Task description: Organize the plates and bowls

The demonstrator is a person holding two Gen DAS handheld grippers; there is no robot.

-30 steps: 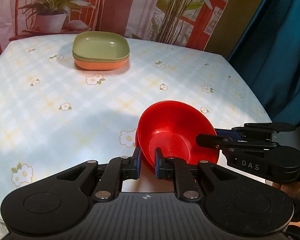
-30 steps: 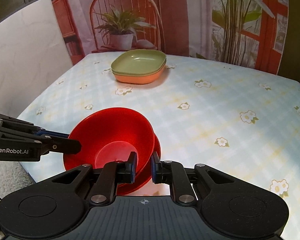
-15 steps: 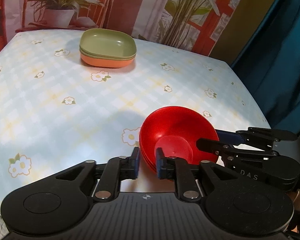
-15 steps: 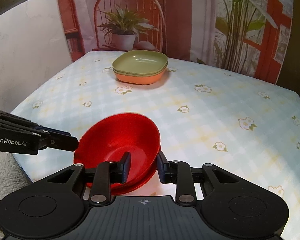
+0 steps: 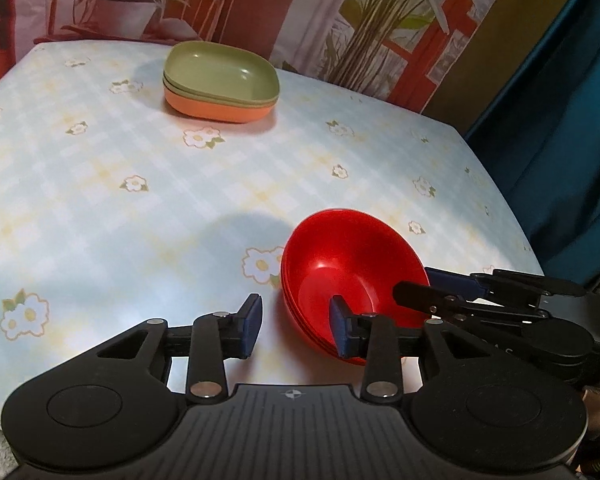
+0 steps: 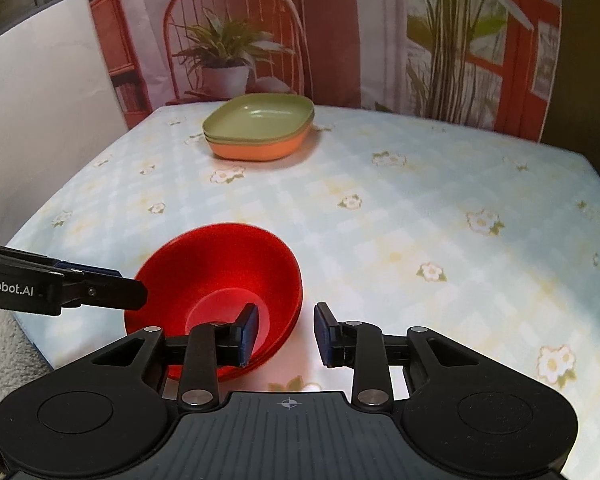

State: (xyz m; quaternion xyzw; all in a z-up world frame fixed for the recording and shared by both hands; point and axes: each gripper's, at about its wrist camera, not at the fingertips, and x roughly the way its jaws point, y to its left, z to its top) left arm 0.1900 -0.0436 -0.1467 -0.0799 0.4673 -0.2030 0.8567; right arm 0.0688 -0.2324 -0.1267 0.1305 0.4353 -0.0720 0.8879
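Left gripper (image 5: 295, 326): fingers opening, astride the near-left rim of the stacked red bowls (image 5: 352, 264), pads apart from it. Bowls nested at the desk's (image 5: 99, 200) near edge; probably light, stiff, slick plastic, best pinched at the thin rim. Right gripper (image 6: 285, 330): fingers narrowly parted, loosely straddling the opposite rim. Farther back, shallow square green-and-orange plates (image 6: 259, 132), stacked.

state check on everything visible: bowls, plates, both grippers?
red bowls: nested stack, upright, at the table's near edge.
plates: stacked, green on orange, far side of the table.
left gripper: fingers opening, straddling the bowls' rim, pads not pressing.
right gripper: fingers apart, one inside the bowl, one outside, not gripping.
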